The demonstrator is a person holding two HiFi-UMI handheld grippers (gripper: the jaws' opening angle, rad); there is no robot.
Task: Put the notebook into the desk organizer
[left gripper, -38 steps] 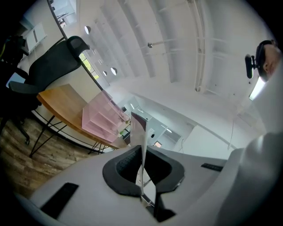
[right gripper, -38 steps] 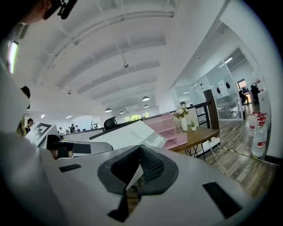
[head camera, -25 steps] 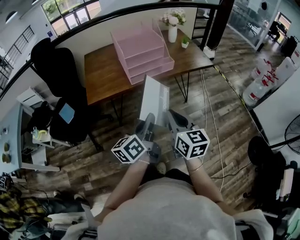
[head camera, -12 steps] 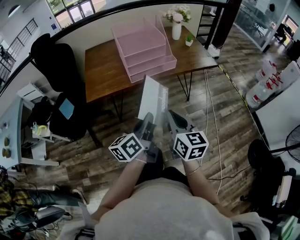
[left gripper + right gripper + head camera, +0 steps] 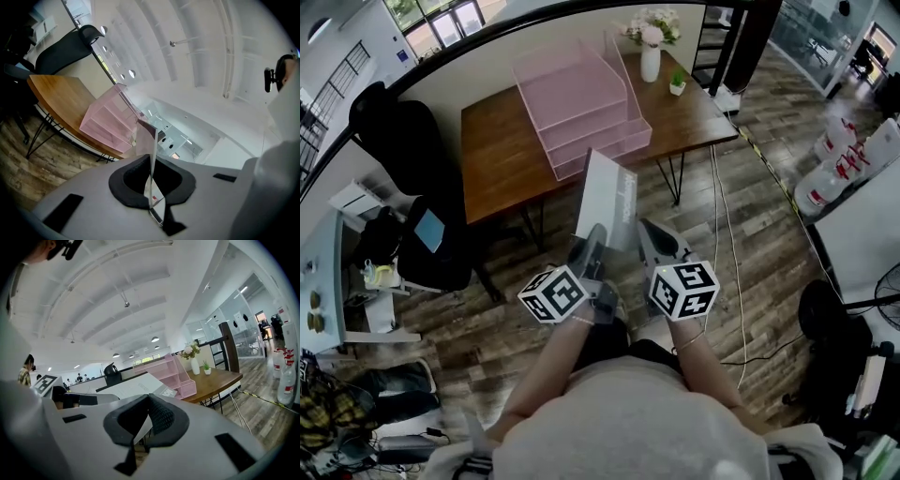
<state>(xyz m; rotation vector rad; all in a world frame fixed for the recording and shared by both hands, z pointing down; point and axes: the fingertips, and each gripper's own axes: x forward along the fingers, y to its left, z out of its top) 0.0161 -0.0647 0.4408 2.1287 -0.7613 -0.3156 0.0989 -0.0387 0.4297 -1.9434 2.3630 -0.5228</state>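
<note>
The left claw [image 5: 151,187] is closed on the lower edge of the notebook [image 5: 149,154], which is seen edge-on between its dark pads and rises out of them as a thin tilted sheet. The right claw [image 5: 143,420] is likewise clamped on the notebook, a lower corner of the pale cover being pinched between its two jaws, with the rest of the cover spread up and away to the left. In the head view the left claw [image 5: 591,246] and the right claw [image 5: 654,242] are held close together, side by side, each on one bottom corner of the notebook [image 5: 609,197]. Both claws are angled forward and upward, so that much ceiling is caught in the two gripper views. The marker cubes [image 5: 555,295] are carried just behind the claws, and both forearms are stretched forward from the body, nearly parallel, with the elbows bent and kept near the torso.

The notebook is held up in the air over the wooden floor [image 5: 750,216], tilted with its top edge leaning toward the desk [image 5: 502,155]. Its top edge is seen against the near edge of the desk, right before the pink desk organizer [image 5: 581,103]. The organizer is set on the middle of the desk as a stack of open trays. A white vase of flowers [image 5: 650,56] and a small potted plant [image 5: 676,84] are placed behind it to the right. A black office chair [image 5: 403,141] is parked at the left end of the desk.
</note>
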